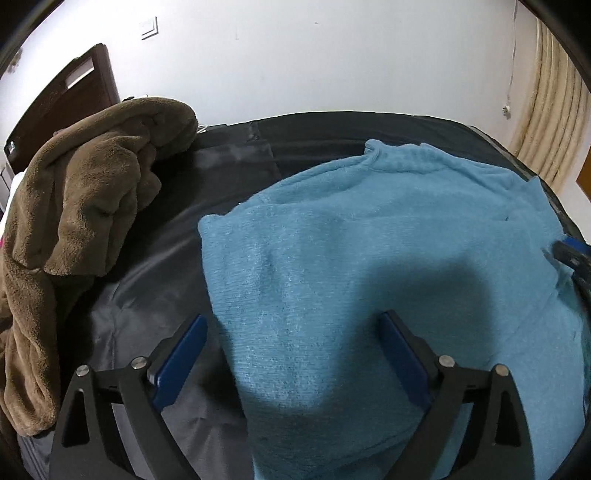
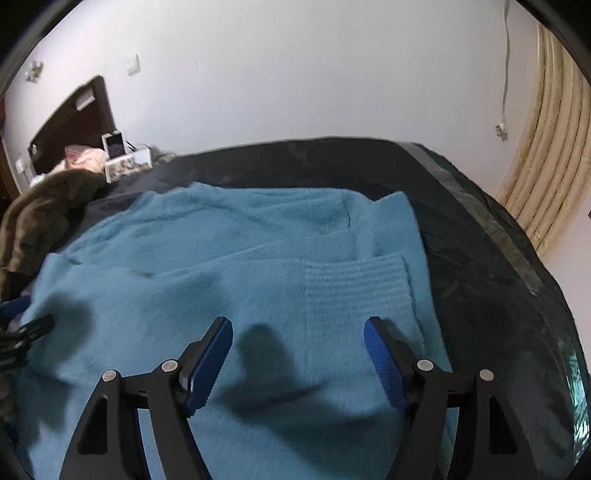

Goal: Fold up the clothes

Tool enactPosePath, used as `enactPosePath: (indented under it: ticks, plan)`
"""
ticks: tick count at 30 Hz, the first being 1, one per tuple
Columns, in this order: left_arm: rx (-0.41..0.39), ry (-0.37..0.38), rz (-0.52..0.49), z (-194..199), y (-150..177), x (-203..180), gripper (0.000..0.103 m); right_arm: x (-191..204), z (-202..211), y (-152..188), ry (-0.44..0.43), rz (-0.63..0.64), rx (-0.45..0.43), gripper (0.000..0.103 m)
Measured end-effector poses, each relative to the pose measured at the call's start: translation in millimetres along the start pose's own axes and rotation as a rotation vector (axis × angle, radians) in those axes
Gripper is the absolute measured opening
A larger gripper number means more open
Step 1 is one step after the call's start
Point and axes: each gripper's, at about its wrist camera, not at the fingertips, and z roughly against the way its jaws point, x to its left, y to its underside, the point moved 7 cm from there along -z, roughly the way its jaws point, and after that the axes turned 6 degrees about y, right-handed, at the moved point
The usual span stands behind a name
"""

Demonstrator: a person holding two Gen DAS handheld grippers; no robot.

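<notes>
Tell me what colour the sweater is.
Light blue sweater, best seen in the right wrist view.

Text: I can read none in either view.
Boxes (image 2: 127, 160): printed faces by the headboard (image 2: 70, 122), too small and blurred for me to read.
Wall switch (image 1: 149, 28): plain, no marking I can make out.

The blue sweater (image 1: 332, 258) runs off the bottom edge in both wrist views, so its hem can't be seen. The brown fleece blanket (image 1: 74, 206) is cut off at the left. The little boxes (image 2: 127, 160) by the headboard (image 2: 70, 122) are too small to read.
</notes>
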Motion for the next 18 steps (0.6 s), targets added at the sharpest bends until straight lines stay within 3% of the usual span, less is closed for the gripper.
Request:
enactPosePath:
  ticks: [4, 9, 15, 18]
  plan:
    - [-0.011, -0.034, -0.021, 2.6, -0.8, -2.1, 0.095, 14.8, 22.8, 20.3, -0.062, 0.042, 0.004, 0.076]
    - [-0.018, -0.073, -0.008, 9.7, 1.3, 7.1, 0.095, 26.0, 23.7, 50.5, -0.051, 0.105, 0.053, 0.076]
    - [-0.028, -0.058, 0.013, 28.1, 9.0, 8.6, 0.095, 25.7, 21.0, 71.2, -0.039, 0.109, 0.084, 0.079]
    - [-0.041, -0.013, 0.001, 42.6, 13.5, 0.3, 0.095, 25.2, 24.5, 75.5, -0.032, 0.103, 0.082, 0.080]
